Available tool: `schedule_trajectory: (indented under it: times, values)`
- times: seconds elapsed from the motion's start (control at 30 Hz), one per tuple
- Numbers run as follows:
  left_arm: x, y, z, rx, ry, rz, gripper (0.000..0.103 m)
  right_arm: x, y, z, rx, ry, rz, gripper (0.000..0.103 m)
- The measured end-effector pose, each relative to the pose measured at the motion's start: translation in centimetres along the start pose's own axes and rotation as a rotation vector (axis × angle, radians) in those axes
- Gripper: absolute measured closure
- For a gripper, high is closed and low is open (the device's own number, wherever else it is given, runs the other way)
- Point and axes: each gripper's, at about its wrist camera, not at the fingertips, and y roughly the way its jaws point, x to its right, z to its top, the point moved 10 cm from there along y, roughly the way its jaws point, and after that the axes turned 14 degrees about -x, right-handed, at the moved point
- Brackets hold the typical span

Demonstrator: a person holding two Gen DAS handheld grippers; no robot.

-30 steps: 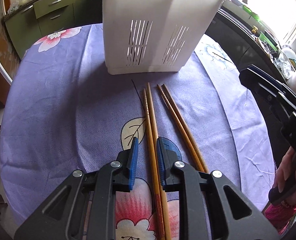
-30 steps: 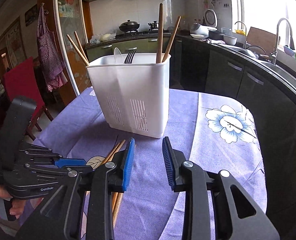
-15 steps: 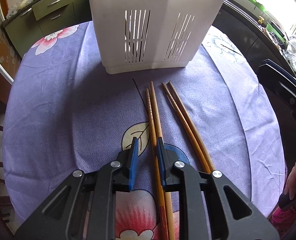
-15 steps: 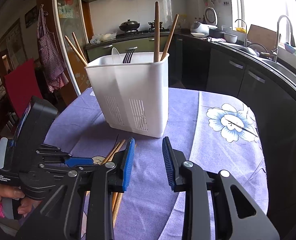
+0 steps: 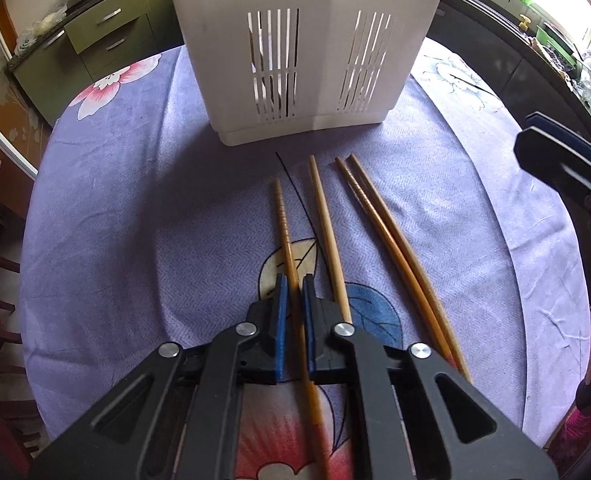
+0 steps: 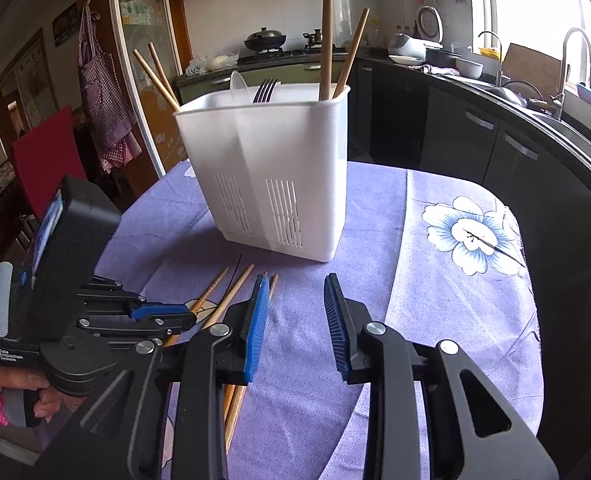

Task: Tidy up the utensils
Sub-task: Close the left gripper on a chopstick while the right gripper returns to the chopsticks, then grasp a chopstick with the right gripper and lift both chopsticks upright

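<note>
A round table (image 5: 95, 208) under a purple flowered cloth is seen, with a white slotted caddy (image 5: 303, 52) standing at its far middle. In the right wrist view chopsticks, a fork (image 6: 264, 90) and what may be a pale spoon, hard to make out, are already held upright in the caddy.

Four chopsticks lie on the cloth just in front of the caddy, tips toward it. The right-hand pair (image 5: 391, 240) lies touching; one light stick (image 5: 329, 240) lies alone. The leftmost chopstick (image 5: 285, 232) is clamped by the left claw (image 5: 293, 292), whose jaws have just been closing, both pads pressed on the shaft near its middle. The right claw (image 6: 295, 300) is held apart over bare cloth, nothing between its jaws.

The step in hand is judged to be the pick-up of one stick. A lift is called for next, then a tilt to upright and a lowering into a caddy compartment, the neighbouring stick being left undisturbed.
</note>
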Motion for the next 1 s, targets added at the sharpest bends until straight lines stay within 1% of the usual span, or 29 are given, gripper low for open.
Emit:
schedule_trajectory:
  times: [0.07,0.13,0.3,0.5,0.8,1.0]
  values:
    - [-0.4,-0.2,-0.3,0.007,-0.003,-0.010,0.097,-0.5,1.3,-0.4,-0.036,-0.020,0.010,0.069]
    - [-0.9,-0.4,-0.7,0.013,-0.007,-0.015,0.097,-1.0,2.7,-0.9,-0.074,-0.038,0.015,0.069]
    - [-2.1,-0.9,-1.4,0.019,-0.027,-0.029,0.097,-1.3,5.2,-1.7,-0.124,-0.055,-0.023,0.069]
    - [-2.5,-2.0,-2.1,0.041,-0.025,-0.053,0.097,-1.5,7.1,-1.7,-0.156,-0.076,-0.076,0.069]
    - [-1.7,-4.5,-3.1,0.099,-0.008,-0.081,0.097,-2.0,8.9,-1.6,-0.181,-0.085,-0.110,0.069]
    - [-1.5,-5.3,-3.4,0.114,-0.001,-0.091,0.097,-2.5,9.0,-1.4,-0.190,-0.097,-0.117,0.068]
